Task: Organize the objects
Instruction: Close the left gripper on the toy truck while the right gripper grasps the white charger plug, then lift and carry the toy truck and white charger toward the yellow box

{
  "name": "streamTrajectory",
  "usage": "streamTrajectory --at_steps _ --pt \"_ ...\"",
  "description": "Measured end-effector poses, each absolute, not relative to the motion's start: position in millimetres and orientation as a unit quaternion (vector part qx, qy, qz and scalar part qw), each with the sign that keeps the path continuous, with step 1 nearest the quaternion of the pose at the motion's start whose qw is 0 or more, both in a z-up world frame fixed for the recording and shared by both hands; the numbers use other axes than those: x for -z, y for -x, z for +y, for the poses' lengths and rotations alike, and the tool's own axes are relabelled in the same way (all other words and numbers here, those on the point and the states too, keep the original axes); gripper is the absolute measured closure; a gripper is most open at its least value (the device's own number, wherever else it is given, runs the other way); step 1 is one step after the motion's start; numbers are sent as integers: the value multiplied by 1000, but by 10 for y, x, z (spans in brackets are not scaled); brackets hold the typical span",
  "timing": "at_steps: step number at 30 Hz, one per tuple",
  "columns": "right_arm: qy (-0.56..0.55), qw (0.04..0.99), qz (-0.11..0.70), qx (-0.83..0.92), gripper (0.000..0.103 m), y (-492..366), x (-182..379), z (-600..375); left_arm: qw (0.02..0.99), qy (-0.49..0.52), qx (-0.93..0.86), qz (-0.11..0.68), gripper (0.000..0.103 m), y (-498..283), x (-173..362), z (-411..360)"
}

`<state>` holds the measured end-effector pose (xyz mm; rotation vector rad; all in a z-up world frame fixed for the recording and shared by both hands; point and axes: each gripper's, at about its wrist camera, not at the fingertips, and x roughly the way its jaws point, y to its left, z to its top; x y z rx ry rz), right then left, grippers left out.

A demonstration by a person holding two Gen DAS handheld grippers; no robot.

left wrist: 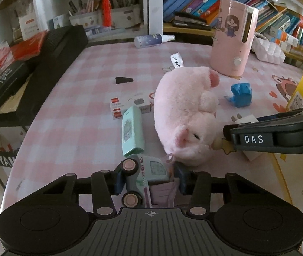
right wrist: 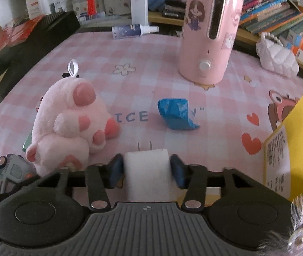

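Note:
My left gripper [left wrist: 149, 178] is shut on a grey-green toy truck [left wrist: 145, 179] lying on its side at the near table edge, just in front of a pink plush pig [left wrist: 185, 115]. My right gripper [right wrist: 147, 168] is shut on a white plug charger [right wrist: 148, 170], prongs pointing forward; it shows in the left wrist view [left wrist: 247, 120] behind the right gripper's body. The pig [right wrist: 70, 123] lies left of the right gripper, and the truck [right wrist: 13, 170] is at the lower left.
A tall pink humidifier [right wrist: 207, 36], a blue crumpled bag [right wrist: 176, 115], a spray bottle [left wrist: 151, 40], a mint pack [left wrist: 132, 132], a white-red box [left wrist: 130, 104] and a black wedge [left wrist: 123, 80] sit on the pink checked cloth. A yellow box [right wrist: 290, 147] stands right. Black cases [left wrist: 45, 64] line the left.

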<state>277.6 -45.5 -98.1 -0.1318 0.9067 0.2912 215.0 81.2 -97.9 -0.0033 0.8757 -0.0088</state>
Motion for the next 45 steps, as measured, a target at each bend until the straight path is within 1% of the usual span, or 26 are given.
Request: streamTrajectory --at_steps 6,16,23,28,38,45 --pt "45 886 436 -151 61 -2753 944 -527 908 47 -4 416 59 -2034 824 932" --pt "29 893 412 -179 62 -2382 633 -653 917 115 -4 382 59 -1641 478 1086" --pt "21 900 392 -191 62 -2049 404 -748 922 115 -3 369 59 -1357 345 1092" --pt "20 897 396 -193 62 -1788 380 -776 922 117 8 369 59 -1157 318 1077" --pt "12 910 375 -178 62 -1222 250 -868 930 95 46 352 59 -728 200 984" --pt "3 914 371 -166 62 -870 227 -904 929 87 59 354 59 -454 177 970"
